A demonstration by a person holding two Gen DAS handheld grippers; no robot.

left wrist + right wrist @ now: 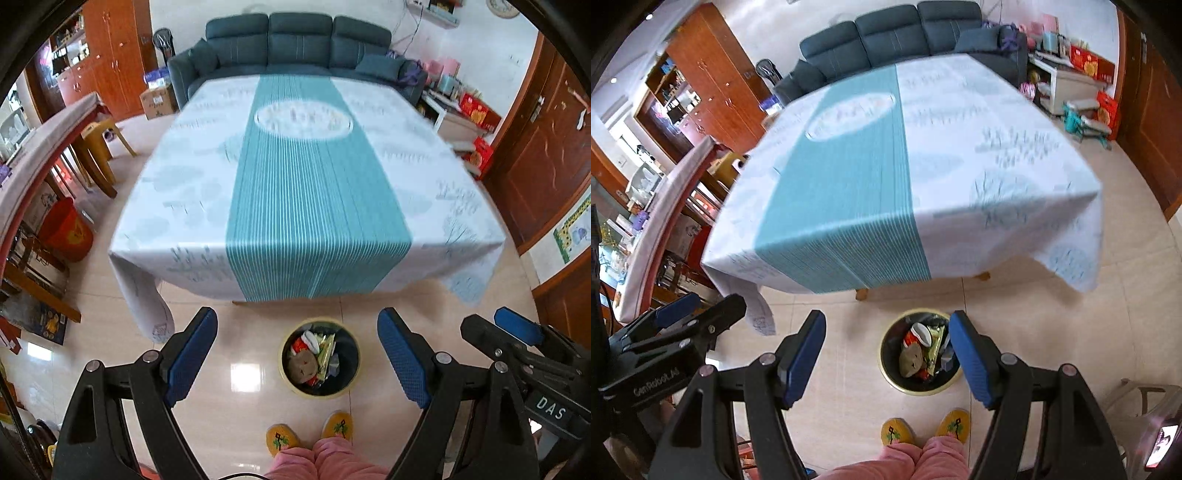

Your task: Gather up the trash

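Observation:
A round yellow-rimmed trash bin (pixel 351 387) (pixel 892 376) stands on the tiled floor in front of the table. Inside it lie a brown and red plush toy (pixel 304 363) (pixel 911 360), shiny wrappers (pixel 327 349) (pixel 934 341) and other scraps. My left gripper (pixel 297 356) hangs high above the bin, open, nothing between its blue pads. My right gripper (pixel 888 356) is also high over the bin, open and empty. Each gripper shows at the edge of the other's view: the right gripper (pixel 517 328) and the left gripper (pixel 677 308).
A table (pixel 306 192) (pixel 905 177) under a white and teal striped cloth fills the middle. A dark sofa (pixel 295 44) stands behind it. A person's yellow slippers (pixel 310 432) (pixel 925 428) are just before the bin. Wooden cabinets (pixel 110 55), a red bucket (pixel 68 230) and boxes (pixel 480 114) line the sides.

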